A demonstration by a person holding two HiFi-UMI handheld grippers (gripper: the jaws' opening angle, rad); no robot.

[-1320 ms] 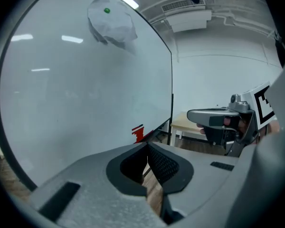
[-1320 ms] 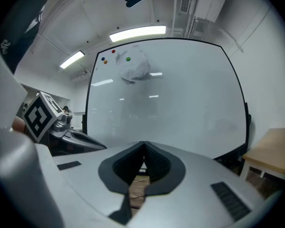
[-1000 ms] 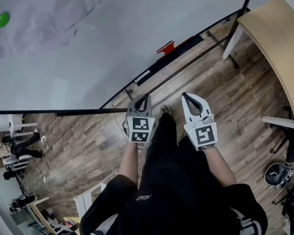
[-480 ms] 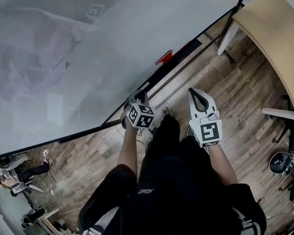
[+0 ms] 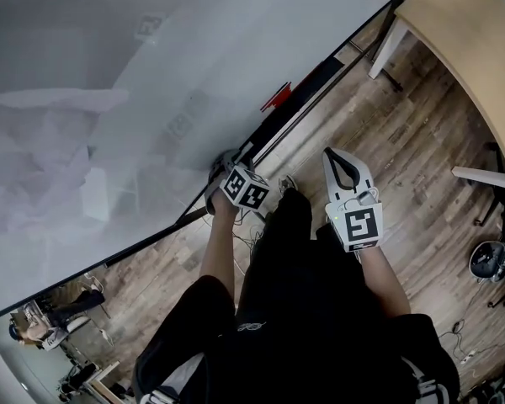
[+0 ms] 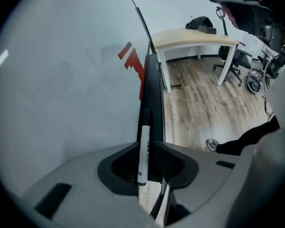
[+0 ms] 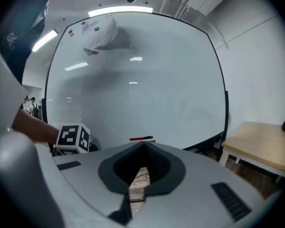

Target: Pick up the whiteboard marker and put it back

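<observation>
The whiteboard (image 5: 151, 74) fills most of what I see from above, a pale, blank sheet tilted across the upper left. Below and to the right of it runs the wooden plank floor (image 5: 421, 141). A light wooden tabletop (image 5: 480, 49) curves in at the far right corner. Along the board's lower edge runs a black ledge (image 6: 154, 94), and a small red object (image 5: 275, 97) sits up against the board farther along it.

My right claw (image 7: 143, 144) hangs in front of me over the floor, away from the board. Its jaws are pressed together at the tips and nothing is between them.

My left claw (image 6: 146, 144) is up at the ledge, close beside the board's face. Its jaws are pinched onto the whiteboard marker (image 6: 143, 132). The marker has a white barrel and a black cap, and it stands out past the jaw tips, cap forward. It lies in line with the ledge, and the cap overlaps the ledge's dark strip. I cannot tell whether the cap touches the ledge.
</observation>
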